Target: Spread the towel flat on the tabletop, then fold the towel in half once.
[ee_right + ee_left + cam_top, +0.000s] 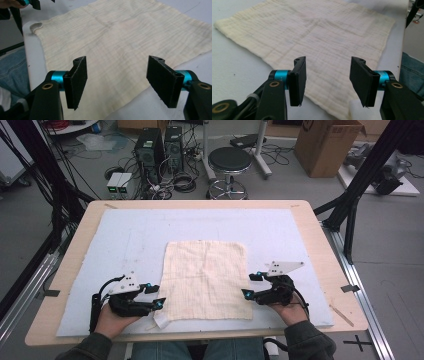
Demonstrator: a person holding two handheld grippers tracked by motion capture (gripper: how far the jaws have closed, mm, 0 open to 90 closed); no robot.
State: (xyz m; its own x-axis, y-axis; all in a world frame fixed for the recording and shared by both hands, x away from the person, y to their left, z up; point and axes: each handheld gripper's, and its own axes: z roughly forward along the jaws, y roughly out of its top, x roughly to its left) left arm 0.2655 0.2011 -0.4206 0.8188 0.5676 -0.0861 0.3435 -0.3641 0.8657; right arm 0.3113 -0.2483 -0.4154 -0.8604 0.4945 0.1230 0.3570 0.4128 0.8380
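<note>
A cream square cloth [206, 279] lies flat on the pale blue mat [125, 235], with a small folded tab at its near left corner. My left gripper [154, 296] is open at the cloth's near left edge, jaws wide apart above the fabric [317, 37]. At the near right edge my right gripper [252, 285] is open too, with the cloth [120, 37] spread beyond its jaws. Neither holds anything. In the right gripper view the left gripper [32, 3] peeks in at the top left.
The wooden table [320, 250] ends just beyond the mat on all sides. Behind it on the floor stand a black stool [229, 162], computer towers [150, 147], cables and a cardboard box [327, 145]. Black frame legs [352, 205] stand at the right.
</note>
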